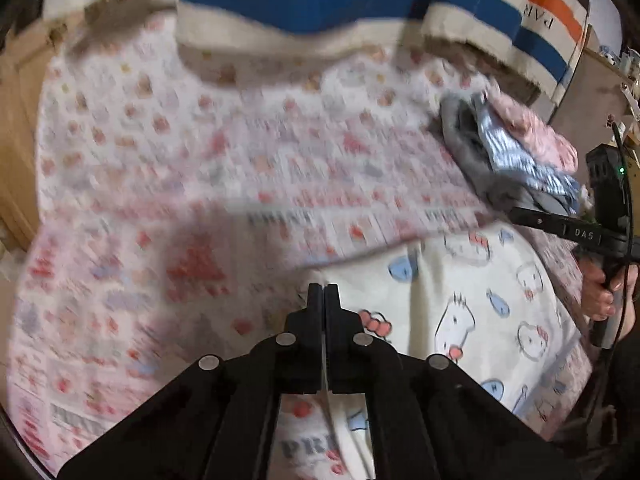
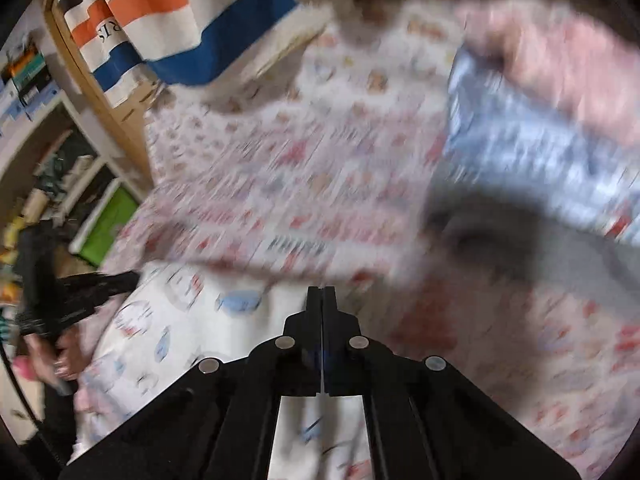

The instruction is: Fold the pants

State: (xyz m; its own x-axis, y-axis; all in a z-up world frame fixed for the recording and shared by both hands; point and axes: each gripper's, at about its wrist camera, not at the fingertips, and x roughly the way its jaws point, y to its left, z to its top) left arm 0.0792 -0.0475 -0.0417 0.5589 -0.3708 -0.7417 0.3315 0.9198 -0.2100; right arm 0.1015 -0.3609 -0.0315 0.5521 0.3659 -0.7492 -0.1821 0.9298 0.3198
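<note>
Pants (image 1: 472,304) on patterned bedsheet (image 1: 160,184).

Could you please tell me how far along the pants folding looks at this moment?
Done: a stack of clothes already sits on the bed sheet. In hand: the white cartoon-print pants lie by both grippers; the left gripper and right gripper are shut at their edge, though blur hides any pinch. Left: their folds look unfinished.

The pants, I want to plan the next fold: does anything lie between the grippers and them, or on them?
Nothing visible does. The white cartoon-print pants lie bare on the patterned bedspread, directly beneath the shut left gripper and right gripper. The pile of folded clothes sits apart, farther back on the bed.
</note>
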